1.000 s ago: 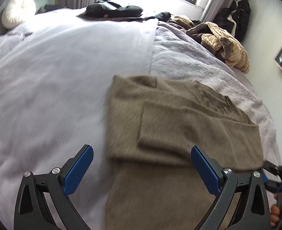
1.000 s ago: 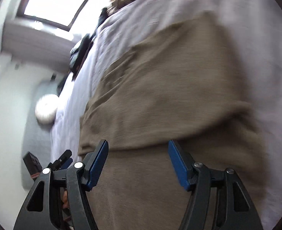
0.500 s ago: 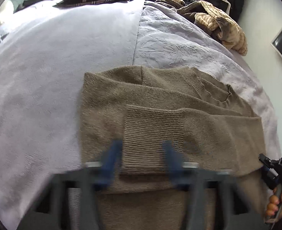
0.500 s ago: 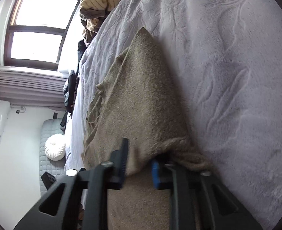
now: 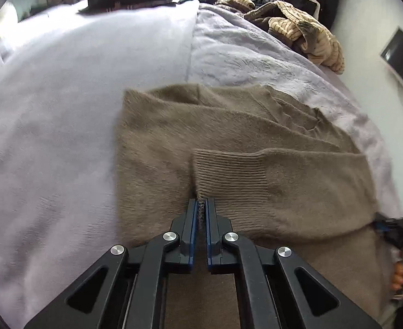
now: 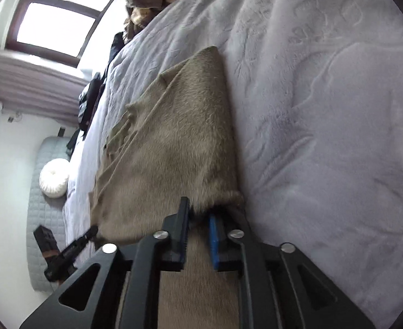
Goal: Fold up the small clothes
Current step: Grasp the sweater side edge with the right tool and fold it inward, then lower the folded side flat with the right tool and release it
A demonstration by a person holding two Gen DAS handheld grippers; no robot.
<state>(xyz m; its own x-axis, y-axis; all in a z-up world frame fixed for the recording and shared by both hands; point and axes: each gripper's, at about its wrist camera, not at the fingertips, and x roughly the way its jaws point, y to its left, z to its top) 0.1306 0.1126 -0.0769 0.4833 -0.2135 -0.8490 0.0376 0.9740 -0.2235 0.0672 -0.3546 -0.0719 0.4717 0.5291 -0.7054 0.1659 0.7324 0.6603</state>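
The brown sweater lies flat on the lavender bed, filling the centre and lower right of the left wrist view, with 1 sleeve folded across its body so the ribbed cuff sits mid-frame. The left claw is pressed together on a thin pinch of knit at the cuff's lower corner; a sliver of fabric shows between the blue pads.

In the right wrist view the right claw sits at the sweater's other side edge, low centre of the frame, with a bunched fold of fabric between its pads. Its jaws are opening, and a visible gap stands between the right pad and the cloth, so the pads do not appear to be pressing on it.

Risks from here, as I judge them:
- The left pinch is very shallow, at the extreme cuff corner; a lift could pull it free or drag only the sleeve, undoing the fold.
- With the right side loosening while the left side holds, any pull would be 1-sided and skew the sweater.
- The fuzzy knit may cling to the plush bed and wrinkle when dragged.

The heap of striped clothes at upper right lies well apart.
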